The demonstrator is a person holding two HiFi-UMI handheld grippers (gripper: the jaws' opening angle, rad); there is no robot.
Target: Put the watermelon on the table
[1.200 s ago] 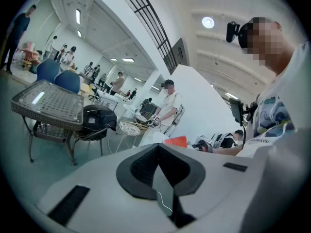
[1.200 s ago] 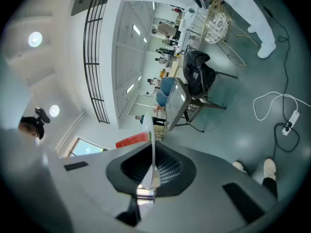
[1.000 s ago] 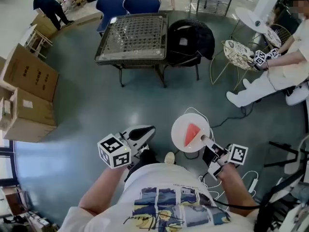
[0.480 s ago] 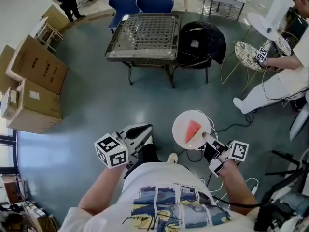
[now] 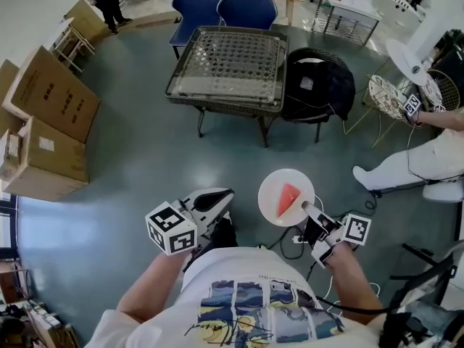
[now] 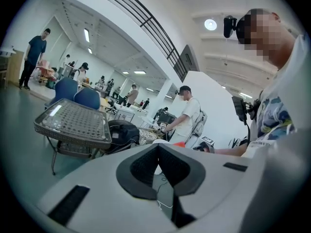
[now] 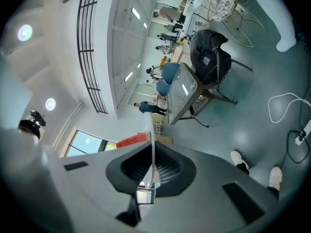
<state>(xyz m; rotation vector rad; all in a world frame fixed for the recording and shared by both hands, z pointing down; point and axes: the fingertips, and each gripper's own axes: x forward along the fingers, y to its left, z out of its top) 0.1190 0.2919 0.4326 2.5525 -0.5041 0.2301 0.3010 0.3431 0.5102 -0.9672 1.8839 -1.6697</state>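
Note:
A red watermelon slice point(image 5: 288, 200) lies on a round white plate point(image 5: 272, 187). My right gripper point(image 5: 308, 210) is shut on the plate's near rim and carries it level above the floor. In the right gripper view the plate point(image 7: 151, 130) runs edge-on between the pads, with the watermelon slice point(image 7: 132, 140) on its left. My left gripper point(image 5: 221, 196) is shut with nothing in it, left of the plate. The wicker table point(image 5: 225, 100) with a glass top stands well ahead; it also shows in the left gripper view point(image 6: 73, 123).
A black bag point(image 5: 319, 85) sits on a chair right of the table, two blue chairs point(image 5: 225, 6) behind it. Cardboard boxes point(image 5: 43, 122) stand at the left. A seated person point(image 5: 413, 165) and a wire chair point(image 5: 388, 96) are at the right. Cables point(image 5: 290, 245) lie by my feet.
Both grippers and the plate have been carried toward the table, which now sits lower and further right in the head view. The grip on the plate is unchanged.

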